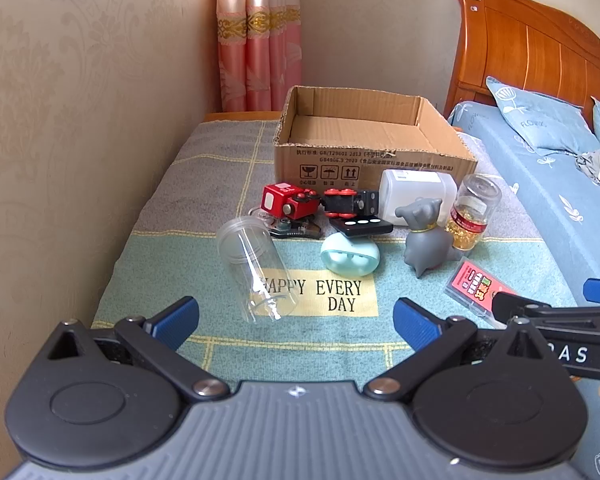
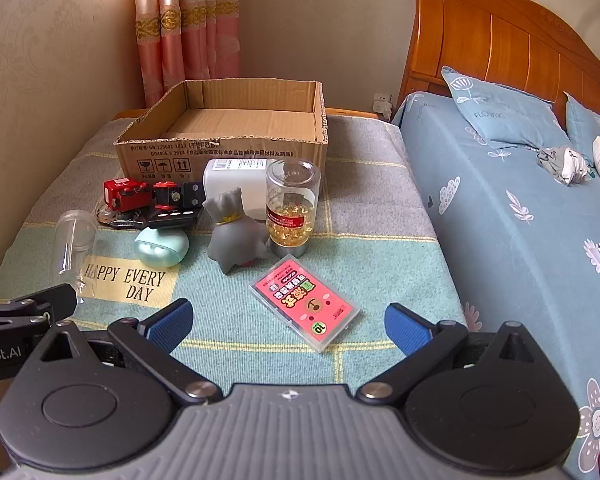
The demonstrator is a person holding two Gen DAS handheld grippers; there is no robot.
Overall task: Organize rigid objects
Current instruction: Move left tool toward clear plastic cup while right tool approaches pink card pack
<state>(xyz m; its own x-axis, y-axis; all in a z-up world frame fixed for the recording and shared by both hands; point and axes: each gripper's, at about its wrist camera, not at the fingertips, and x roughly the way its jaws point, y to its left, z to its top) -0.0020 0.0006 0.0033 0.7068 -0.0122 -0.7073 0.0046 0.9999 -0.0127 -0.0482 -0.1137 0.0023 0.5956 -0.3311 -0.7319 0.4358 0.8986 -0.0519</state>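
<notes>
Careful: both your left gripper [image 1: 296,318] and right gripper [image 2: 288,322] hang released; the clear tube [image 1: 256,270], probably plastic, could roll off the table [image 1: 148,248] if nudged.

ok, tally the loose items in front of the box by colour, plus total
Clear: 3 – empty tube, capsule bottle, card case
Red/black: 2 – red toy, wheeled toy
Black: 2 – remote, flat gadget
White: 1 – container
Mint: 1 – earbud case
Grey: 1 – figurine
Total: 10
</notes>
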